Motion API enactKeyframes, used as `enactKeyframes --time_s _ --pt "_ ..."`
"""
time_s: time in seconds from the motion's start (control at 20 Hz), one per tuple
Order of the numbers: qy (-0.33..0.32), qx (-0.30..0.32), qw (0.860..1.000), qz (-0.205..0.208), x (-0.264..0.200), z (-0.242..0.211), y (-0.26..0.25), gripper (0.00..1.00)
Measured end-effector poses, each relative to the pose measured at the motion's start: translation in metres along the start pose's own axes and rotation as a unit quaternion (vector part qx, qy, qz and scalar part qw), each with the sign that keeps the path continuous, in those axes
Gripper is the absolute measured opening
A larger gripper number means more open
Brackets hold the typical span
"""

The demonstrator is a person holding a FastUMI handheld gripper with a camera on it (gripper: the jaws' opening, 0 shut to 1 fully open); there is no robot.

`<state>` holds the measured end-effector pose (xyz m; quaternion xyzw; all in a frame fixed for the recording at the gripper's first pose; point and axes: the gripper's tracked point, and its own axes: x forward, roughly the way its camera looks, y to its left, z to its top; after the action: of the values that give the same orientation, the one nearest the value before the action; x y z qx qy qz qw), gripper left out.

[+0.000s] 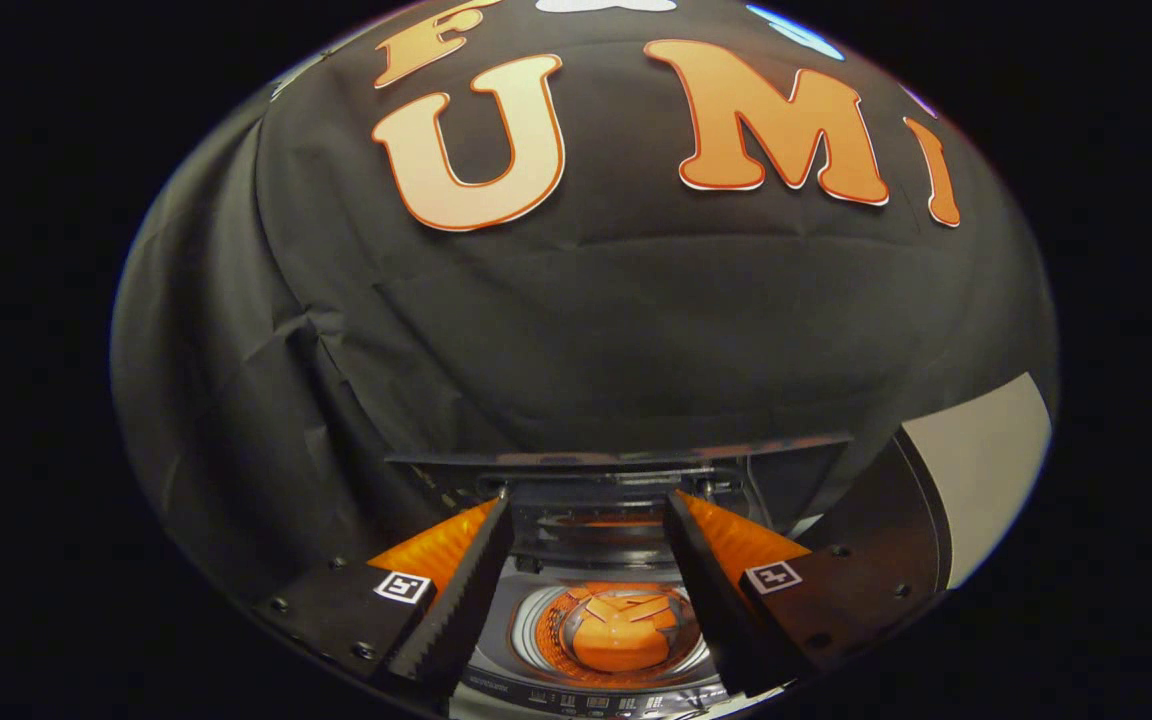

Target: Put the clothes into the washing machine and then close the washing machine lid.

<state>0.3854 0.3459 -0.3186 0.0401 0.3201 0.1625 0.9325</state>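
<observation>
The claw [586, 590] hangs above a small top-loading washing machine [601, 690], its two serrated fingers [461, 600] spread wide with nothing between them. Through that gap the round drum opening shows, and inside it an orange shape [621, 640] rests at the bottom — whether this is the clothing or part of the drum itself I cannot tell. The lid [616, 450] stands raised at the far side of the machine, just in front of the booth's black wall, which keeps the opening free for anything dropped from above. The claw looks down along its fingers into the tub, a fitting pose either for a release or for turning toward the lid. If the clothes are indeed inside, the closing step remains — the lid is not yet down.
</observation>
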Motion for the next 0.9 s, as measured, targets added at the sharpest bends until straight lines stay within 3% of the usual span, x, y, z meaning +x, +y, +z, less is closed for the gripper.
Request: enactKeyframes --time_s 0.35,0.9 --pt "-0.002 0.001 1.0 -0.009 0.031 0.029 -0.005 0.98" --pt "0.005 -0.013 0.999 -0.042 0.07 0.032 -0.012 0.99"
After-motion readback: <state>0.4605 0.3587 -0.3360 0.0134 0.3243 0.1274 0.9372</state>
